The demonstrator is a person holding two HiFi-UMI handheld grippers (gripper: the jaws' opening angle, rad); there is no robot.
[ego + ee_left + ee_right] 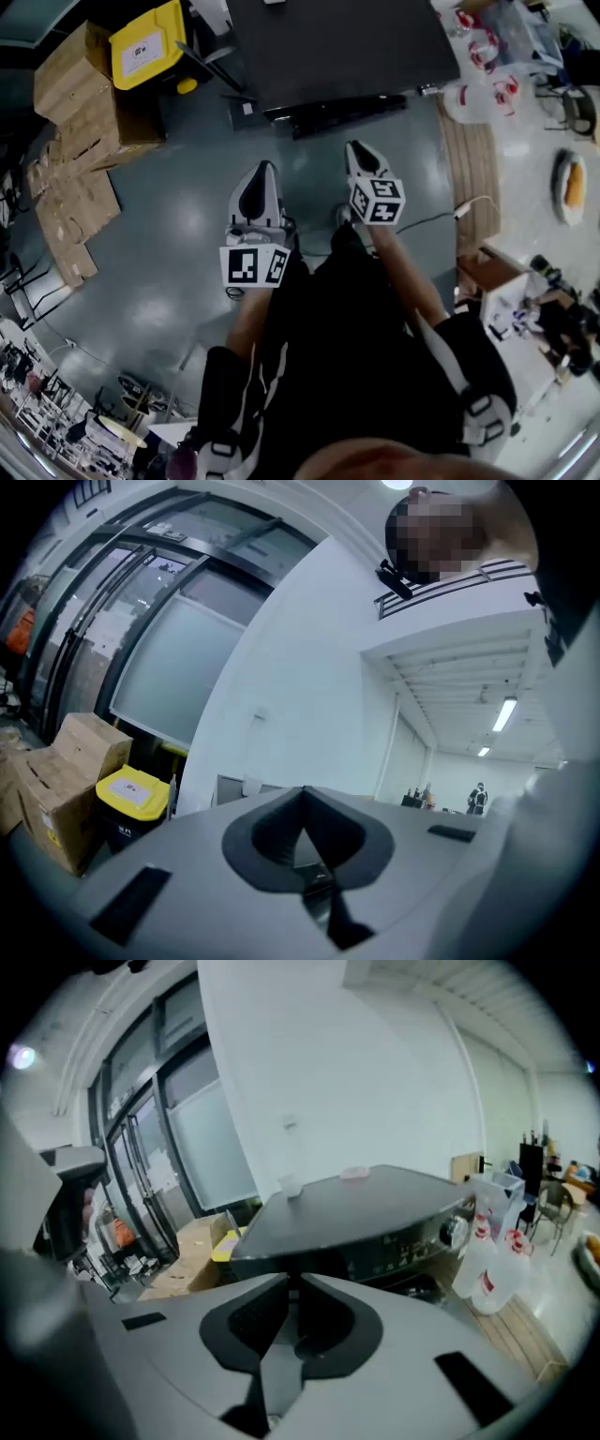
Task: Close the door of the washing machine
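The head camera looks steeply down from above the person, with the left tool (265, 169) and right tool (356, 148) close below it and the washing machine (337, 47) just beyond their tips. Each tool's camera sits right behind its jaws. The left one faces almost level at a white wall (300, 667), and the right one tilts down onto the washing machine. All three views share the yellow-lidded bin (147, 45) and cardboard boxes (84, 94) left of the tools.

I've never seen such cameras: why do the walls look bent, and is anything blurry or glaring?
Head view: the wide lens curls the room toward dark corners. Left gripper view: the glass wall bows, a ceiling lamp glares. Right gripper view: the washing machine is fairly sharp, the foreground soft.
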